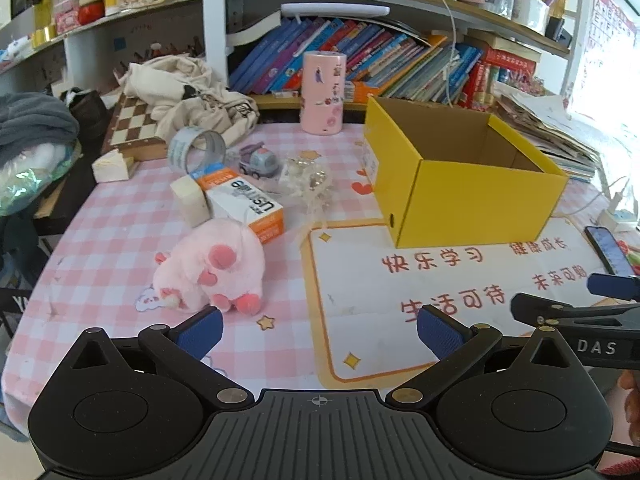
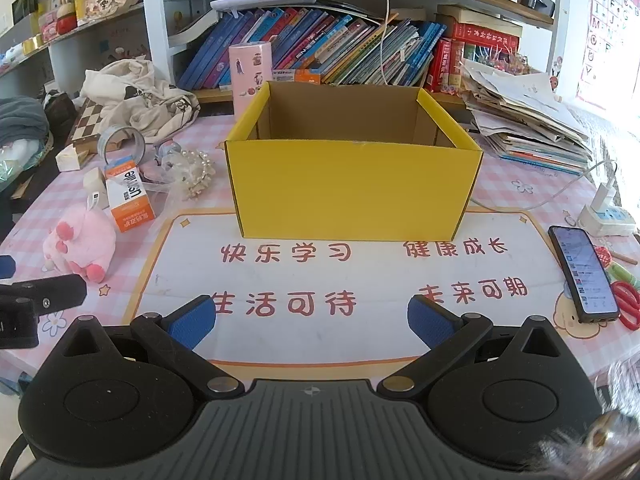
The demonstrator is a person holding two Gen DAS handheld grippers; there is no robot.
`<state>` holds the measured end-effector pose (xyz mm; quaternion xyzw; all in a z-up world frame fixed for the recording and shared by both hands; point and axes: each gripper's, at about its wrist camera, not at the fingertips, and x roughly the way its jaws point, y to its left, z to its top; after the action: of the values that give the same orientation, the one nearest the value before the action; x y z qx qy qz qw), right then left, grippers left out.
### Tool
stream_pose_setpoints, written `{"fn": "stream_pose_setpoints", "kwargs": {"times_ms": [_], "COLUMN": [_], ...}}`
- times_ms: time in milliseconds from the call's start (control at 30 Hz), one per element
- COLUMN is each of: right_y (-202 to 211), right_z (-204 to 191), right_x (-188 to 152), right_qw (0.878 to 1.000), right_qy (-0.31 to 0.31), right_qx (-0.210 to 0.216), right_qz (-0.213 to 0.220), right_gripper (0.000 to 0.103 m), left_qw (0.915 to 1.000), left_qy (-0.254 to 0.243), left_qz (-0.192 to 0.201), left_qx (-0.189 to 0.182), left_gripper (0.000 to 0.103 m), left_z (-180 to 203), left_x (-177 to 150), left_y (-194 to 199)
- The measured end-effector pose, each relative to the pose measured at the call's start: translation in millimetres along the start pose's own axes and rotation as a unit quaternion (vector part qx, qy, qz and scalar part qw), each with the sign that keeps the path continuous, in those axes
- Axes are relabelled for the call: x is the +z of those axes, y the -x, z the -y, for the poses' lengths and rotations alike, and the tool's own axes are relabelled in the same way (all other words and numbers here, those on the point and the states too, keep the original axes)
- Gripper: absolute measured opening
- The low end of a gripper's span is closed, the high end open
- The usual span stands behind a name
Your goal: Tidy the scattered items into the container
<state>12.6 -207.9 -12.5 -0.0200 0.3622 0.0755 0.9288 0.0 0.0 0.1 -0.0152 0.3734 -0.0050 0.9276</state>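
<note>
Left tongs stand wide and hold nothing, low over the table; pink plush, orange carton, tape roll and toy truck lie scattered left of the yellow box. Right tongs, equally wide and unladen, face the yellow box, whose floor is hidden, so the stage is judged undeterminable; any pickup would call for closing on the plush nearest the left tongs.

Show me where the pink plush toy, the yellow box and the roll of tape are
pink plush toy point(image 1: 216, 264), left wrist view, on its fuzzy body.
yellow box point(image 2: 352, 188), right wrist view, on its near outer wall.
roll of tape point(image 1: 196, 145), left wrist view, on the band's outer face.
</note>
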Motion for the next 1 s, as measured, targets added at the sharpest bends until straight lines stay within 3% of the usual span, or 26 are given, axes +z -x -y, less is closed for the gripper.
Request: {"fn": "stream_pose_setpoints", "kwargs": {"times_ms": [167, 233, 500, 1000], "right_y": [-1, -2, -4, -8], "right_z": [-2, -3, -6, -10], "right_x": [1, 1, 2, 2], "right_qw": [1.0, 1.0, 1.0, 1.0], "right_qy": [0.0, 0.0, 0.001, 0.005], "right_qx": [0.001, 0.001, 0.002, 0.003], "right_qz": [-0.001, -0.001, -0.003, -0.007], "right_gripper": [0.103, 0.103, 0.103, 0.103], "left_qw": [0.9998, 1.0, 0.9999, 0.9997], "left_qy": [-0.001, 0.003, 0.015, 0.023], "left_qz": [0.003, 0.004, -0.005, -0.007], "left_qx": [0.022, 0.005, -0.006, -0.006], "left_gripper": [0.103, 0.103, 0.103, 0.103], "left_z": [8, 4, -5, -15], "left_x": [0, -1, 1, 2], "left_y": [0, -2, -3, -5]}}
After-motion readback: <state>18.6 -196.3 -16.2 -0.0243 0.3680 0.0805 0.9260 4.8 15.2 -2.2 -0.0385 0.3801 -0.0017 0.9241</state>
